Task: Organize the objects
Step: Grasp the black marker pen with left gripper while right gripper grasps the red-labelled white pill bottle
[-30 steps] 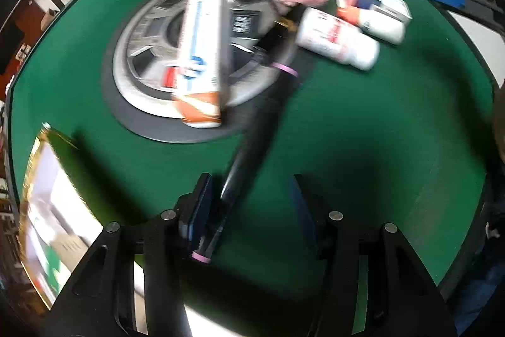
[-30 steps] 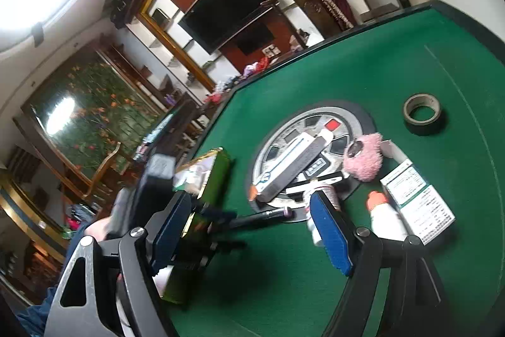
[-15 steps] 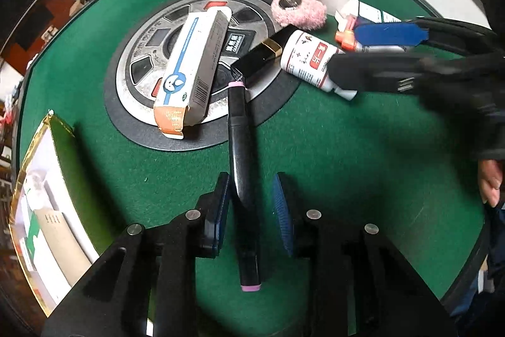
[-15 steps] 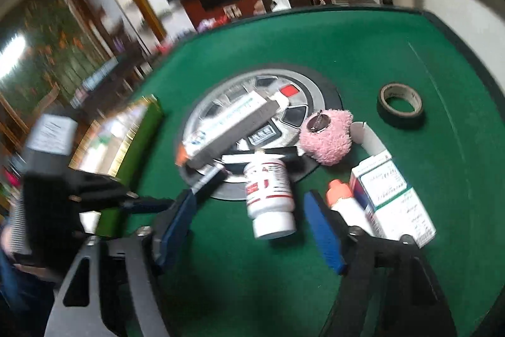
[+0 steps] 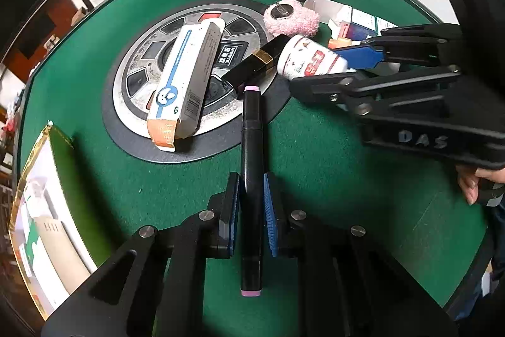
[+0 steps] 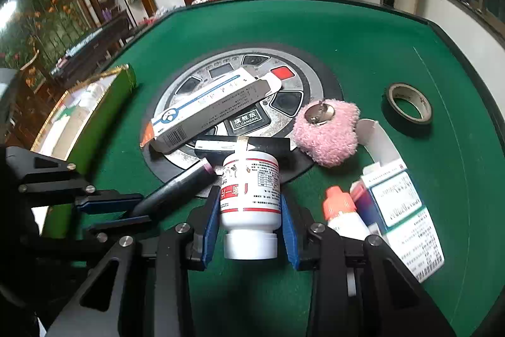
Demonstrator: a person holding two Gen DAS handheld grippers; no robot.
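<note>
My left gripper (image 5: 251, 206) is clamped on the black marker (image 5: 251, 166), which lies flat on the tabletop (image 5: 347, 195). My right gripper (image 6: 249, 217) is closing around the white bottle (image 6: 251, 195), pads nearly touching, so I can lift both together.

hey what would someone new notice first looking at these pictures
Two claws at work on a green felt table: the left claw is shut on a black marker, while the right claw is closing around a white pill bottle. Behind them, a pink fuzzy puff lies by the round centre panel.
</note>
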